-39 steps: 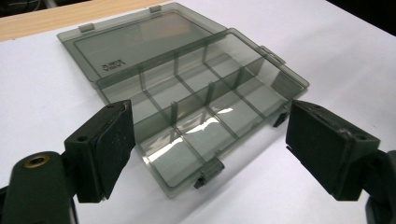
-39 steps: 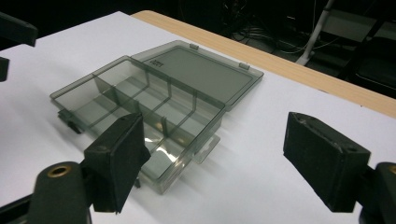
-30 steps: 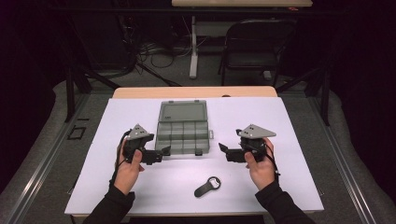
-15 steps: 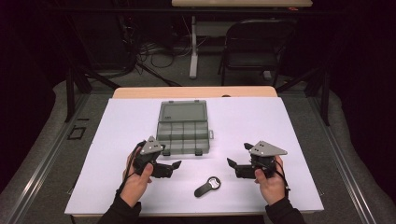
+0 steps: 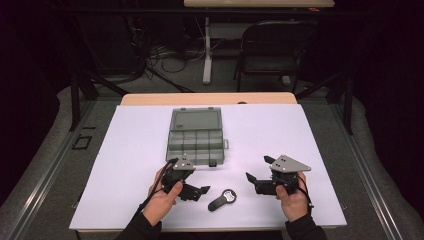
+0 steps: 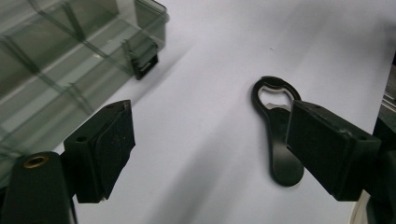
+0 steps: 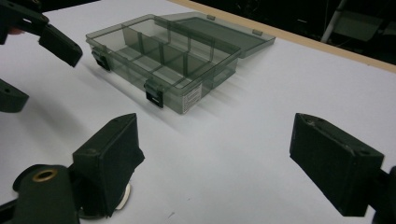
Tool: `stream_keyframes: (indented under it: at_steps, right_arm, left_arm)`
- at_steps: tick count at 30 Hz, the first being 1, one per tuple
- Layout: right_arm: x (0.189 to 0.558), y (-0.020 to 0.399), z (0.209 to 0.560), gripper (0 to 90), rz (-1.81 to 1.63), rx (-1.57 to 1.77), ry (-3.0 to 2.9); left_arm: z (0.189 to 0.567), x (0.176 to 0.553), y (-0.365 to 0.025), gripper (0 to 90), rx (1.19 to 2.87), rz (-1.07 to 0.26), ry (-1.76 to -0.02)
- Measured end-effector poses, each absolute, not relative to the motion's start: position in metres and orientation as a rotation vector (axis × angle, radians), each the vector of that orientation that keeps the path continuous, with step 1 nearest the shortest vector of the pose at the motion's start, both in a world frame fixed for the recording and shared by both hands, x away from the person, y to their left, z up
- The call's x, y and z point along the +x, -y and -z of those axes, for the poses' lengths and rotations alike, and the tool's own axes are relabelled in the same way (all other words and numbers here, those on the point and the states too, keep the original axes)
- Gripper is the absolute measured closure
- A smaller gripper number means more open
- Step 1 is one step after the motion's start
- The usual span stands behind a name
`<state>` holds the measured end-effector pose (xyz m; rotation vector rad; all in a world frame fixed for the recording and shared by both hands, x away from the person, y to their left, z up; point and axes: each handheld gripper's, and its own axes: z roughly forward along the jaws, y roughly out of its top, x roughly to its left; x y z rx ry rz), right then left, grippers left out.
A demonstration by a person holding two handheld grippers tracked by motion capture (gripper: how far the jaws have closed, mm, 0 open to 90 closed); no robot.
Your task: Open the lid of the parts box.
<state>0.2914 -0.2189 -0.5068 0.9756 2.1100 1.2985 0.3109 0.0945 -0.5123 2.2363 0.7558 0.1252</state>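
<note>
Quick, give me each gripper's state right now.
Left gripper: open, holding nothing, jaws near the bottle opener.
Right gripper: open, holding nothing.

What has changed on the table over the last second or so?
Both hand-held tongs drew back from the grey compartment box toward the table's near edge. The left tongs and right tongs, both open and empty, now flank the black bottle opener. Nothing was gripped or released. The box, lid open, and the opener stayed put.
</note>
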Motion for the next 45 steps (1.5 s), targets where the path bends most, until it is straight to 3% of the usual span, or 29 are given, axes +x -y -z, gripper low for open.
stream_keyframes:
  at_steps: [28, 31, 33, 45]
  right_arm:
    - [0.297, 0.235, 0.509, 15.5, -1.358, 1.051, -2.068]
    - [0.297, 0.235, 0.510, 15.5, -1.353, 1.046, -2.075]
    - [0.297, 0.235, 0.510, 15.5, -1.355, 1.041, -2.074]
    - [0.295, 0.237, 0.505, 15.5, -1.376, 1.052, -2.053]
  left_arm:
    - [0.514, 0.302, -0.051, 15.5, 2.341, -0.015, -0.714]
    - [0.515, 0.302, -0.048, 18.1, 2.367, -0.023, -0.729]
    - [0.516, 0.303, -0.048, 24.6, 2.382, -0.038, -0.736]
    - [0.514, 0.300, -0.044, 34.6, 2.433, -0.026, -0.717]
